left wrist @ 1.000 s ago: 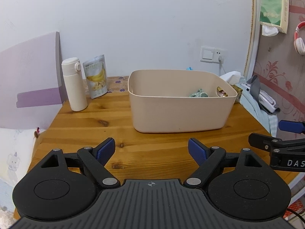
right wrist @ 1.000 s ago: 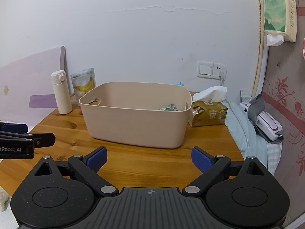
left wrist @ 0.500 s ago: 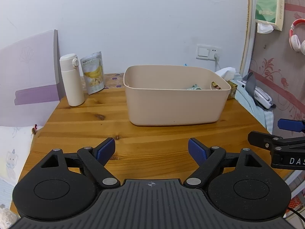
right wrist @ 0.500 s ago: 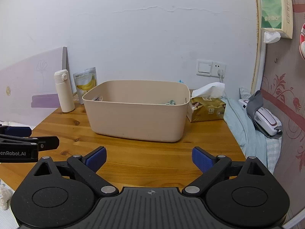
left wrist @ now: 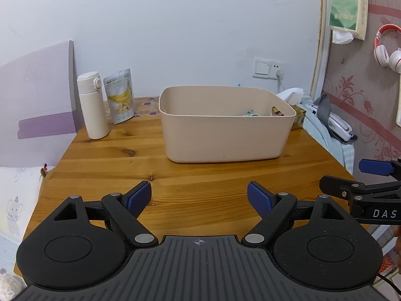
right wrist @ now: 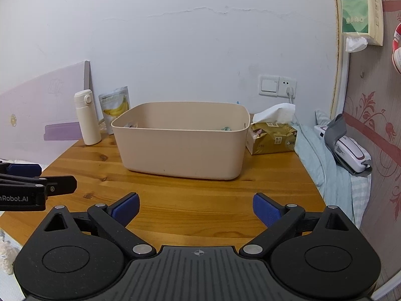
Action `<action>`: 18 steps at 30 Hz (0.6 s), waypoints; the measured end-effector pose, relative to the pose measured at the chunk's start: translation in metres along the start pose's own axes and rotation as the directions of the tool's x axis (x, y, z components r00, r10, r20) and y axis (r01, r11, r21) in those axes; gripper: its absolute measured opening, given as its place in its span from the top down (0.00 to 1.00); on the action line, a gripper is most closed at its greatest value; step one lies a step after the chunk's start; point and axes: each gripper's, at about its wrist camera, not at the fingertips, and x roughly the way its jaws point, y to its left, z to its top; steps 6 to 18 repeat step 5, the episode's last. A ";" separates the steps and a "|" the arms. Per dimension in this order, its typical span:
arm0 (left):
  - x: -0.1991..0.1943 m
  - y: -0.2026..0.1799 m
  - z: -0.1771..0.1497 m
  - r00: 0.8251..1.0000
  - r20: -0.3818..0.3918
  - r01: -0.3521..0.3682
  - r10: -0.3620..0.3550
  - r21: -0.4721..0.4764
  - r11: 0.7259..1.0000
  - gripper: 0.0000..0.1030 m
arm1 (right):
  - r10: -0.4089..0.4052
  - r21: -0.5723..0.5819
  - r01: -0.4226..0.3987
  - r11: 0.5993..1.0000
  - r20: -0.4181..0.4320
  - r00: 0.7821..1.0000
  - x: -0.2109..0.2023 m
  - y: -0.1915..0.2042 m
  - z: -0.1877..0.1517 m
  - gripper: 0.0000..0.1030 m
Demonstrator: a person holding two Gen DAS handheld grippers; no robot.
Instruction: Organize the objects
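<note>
Beige bin [left wrist: 225, 135] sitting mid-desk, both tongs hanging back empty.

The bin is resting flat on the wooden desk [left wrist: 105, 160], mouth up, its long axis running side to side along the back wall; a few small items are showing over the far rim, too hidden to name, so sorting looks well along. The white bottle [left wrist: 91, 105] is standing upright just left of it, the banana snack pouch [left wrist: 120, 99] leaning beside that, probably parked clear of the bin as keepers or as the next candidates. The tissue box [right wrist: 273, 135] is lying close by the bin's right end. The left tongs [left wrist: 199, 198] and right tongs [right wrist: 195, 207] are spread wide, holding nothing, hovering over the near edge and facing the bin.
</note>
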 end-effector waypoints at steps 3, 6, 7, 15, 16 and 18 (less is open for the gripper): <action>0.000 0.001 -0.001 1.000 -0.001 -0.002 0.002 -0.004 1.000 0.17 | 0.000 -0.001 0.000 1.000 -0.007 1.000 0.003 0.001 0.001 0.03; 0.002 0.002 -0.002 1.000 -0.008 -0.002 0.002 -0.010 1.000 0.17 | 0.001 -0.002 -0.001 1.000 -0.014 1.000 0.008 0.002 0.001 0.03; 0.002 0.002 -0.002 1.000 -0.008 -0.002 0.002 -0.010 1.000 0.17 | 0.001 -0.002 -0.001 1.000 -0.014 1.000 0.008 0.002 0.001 0.03; 0.002 0.002 -0.002 1.000 -0.008 -0.002 0.002 -0.010 1.000 0.17 | 0.001 -0.002 -0.001 1.000 -0.014 1.000 0.008 0.002 0.001 0.03; 0.002 0.002 -0.002 1.000 -0.008 -0.002 0.002 -0.010 1.000 0.17 | 0.001 -0.002 -0.001 1.000 -0.014 1.000 0.008 0.002 0.001 0.03; 0.002 0.002 -0.002 1.000 -0.008 -0.002 0.002 -0.010 1.000 0.17 | 0.001 -0.002 -0.001 1.000 -0.014 1.000 0.008 0.002 0.001 0.03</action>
